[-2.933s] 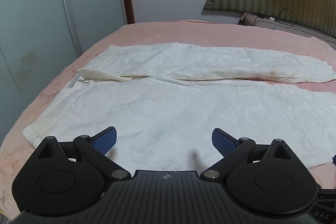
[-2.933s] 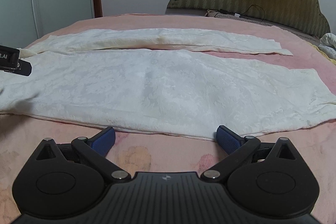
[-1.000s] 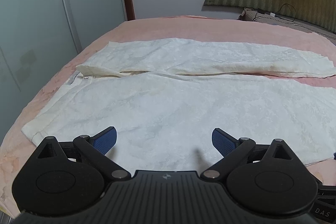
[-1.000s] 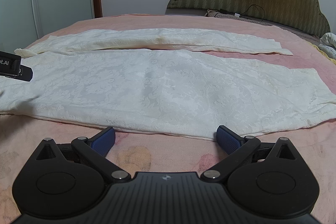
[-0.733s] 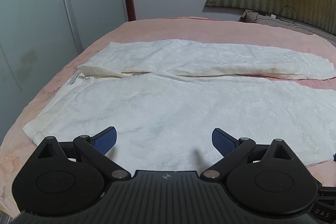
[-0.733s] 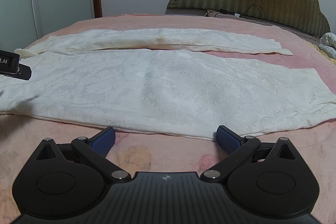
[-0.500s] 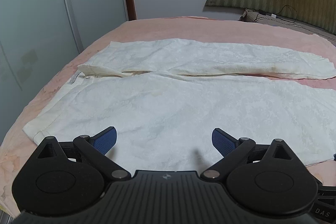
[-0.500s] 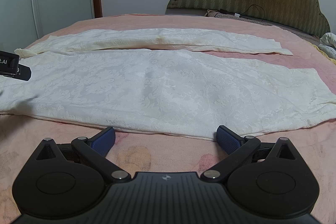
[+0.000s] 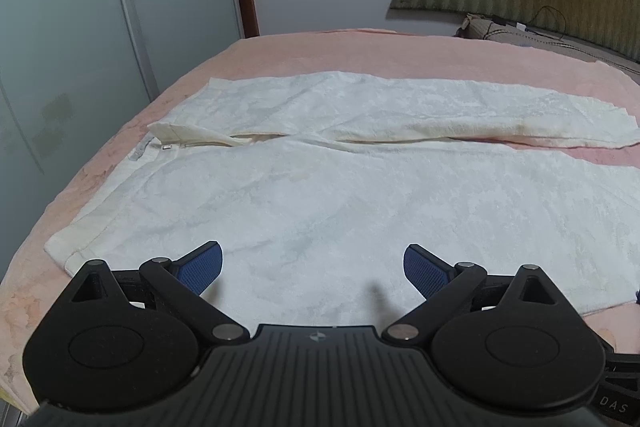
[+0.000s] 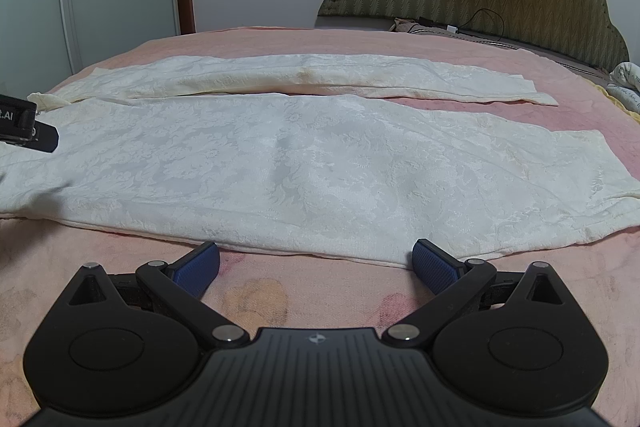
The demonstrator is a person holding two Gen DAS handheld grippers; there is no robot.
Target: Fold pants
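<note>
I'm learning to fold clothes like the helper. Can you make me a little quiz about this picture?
1. True or false: the white pants lie spread flat on the pink bed.
2. Are the left gripper and right gripper open or shut?
3. Which pant leg is nearer the right gripper: the wide one or the narrow one?

Key: 1 true. 2 open, both empty. 3 the wide one.
</note>
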